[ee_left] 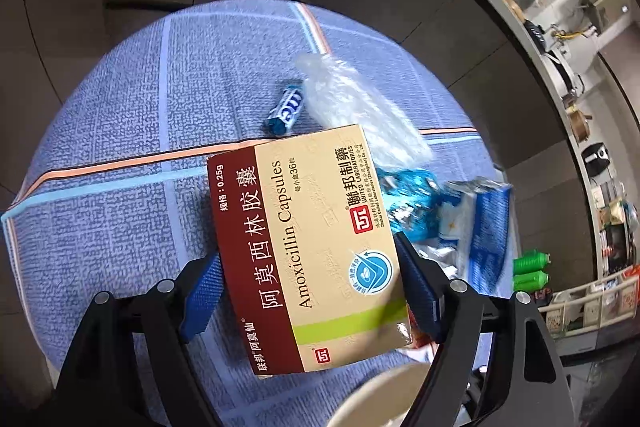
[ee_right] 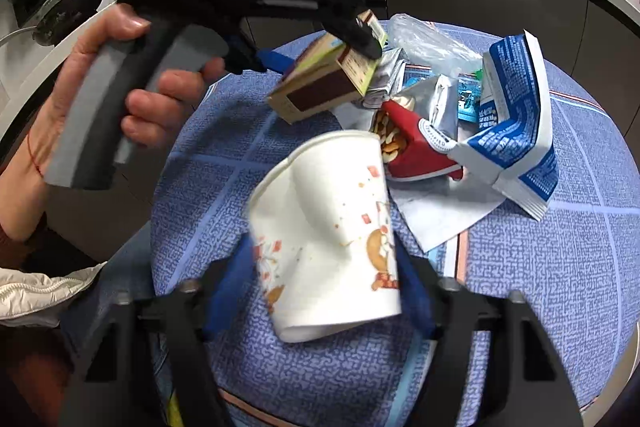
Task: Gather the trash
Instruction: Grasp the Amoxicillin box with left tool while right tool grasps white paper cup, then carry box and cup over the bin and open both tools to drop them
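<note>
Medicine box reads "Amoxicillin Capsules" (0.25g).

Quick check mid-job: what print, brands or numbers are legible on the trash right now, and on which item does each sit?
"Amoxicillin Capsules" - medicine box
"0.25g" - same box, dark red band
"36" - same box, among Chinese print
"UNITED LABORATORIES" - same box, beside red logo
Blue candy roll: white lettering, unreadable
Blue-and-white carton: fine print too small
Paper cup: pictures only, no words

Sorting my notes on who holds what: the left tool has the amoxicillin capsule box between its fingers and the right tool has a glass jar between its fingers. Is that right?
Not quite. The left tool does have the amoxicillin capsule box, but the right wrist view shows the right tool around a dented white paper cup, not a glass jar.
</note>
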A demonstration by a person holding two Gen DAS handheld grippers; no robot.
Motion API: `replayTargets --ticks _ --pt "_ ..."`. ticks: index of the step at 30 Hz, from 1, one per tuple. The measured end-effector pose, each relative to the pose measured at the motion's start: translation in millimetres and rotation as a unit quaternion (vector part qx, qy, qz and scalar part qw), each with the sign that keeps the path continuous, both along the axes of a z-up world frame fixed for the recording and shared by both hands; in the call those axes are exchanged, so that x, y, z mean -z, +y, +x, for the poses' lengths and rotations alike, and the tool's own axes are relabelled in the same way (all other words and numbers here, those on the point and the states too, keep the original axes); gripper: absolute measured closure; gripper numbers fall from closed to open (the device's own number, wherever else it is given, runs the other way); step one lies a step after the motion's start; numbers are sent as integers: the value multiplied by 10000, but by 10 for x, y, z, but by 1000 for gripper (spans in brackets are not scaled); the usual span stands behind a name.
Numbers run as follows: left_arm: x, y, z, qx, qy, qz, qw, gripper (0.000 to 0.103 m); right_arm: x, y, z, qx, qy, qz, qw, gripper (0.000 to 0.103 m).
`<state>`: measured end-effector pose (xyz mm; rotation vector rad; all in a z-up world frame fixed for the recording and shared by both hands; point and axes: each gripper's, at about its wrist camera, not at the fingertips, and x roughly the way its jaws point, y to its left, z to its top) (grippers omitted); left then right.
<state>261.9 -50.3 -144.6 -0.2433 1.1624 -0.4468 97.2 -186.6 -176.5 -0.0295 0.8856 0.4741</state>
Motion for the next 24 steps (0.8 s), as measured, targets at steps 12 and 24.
replayTargets --ticks 12,24 --pt "-646 12 -549 543 -714 -114 9959 29 -401 -441 -269 694 -607 537 9943 55" --pt "-985 -1040 -1134 2111 -974 -523 9712 29 -684 -1666 -958 2564 -1035 451 9600 54"
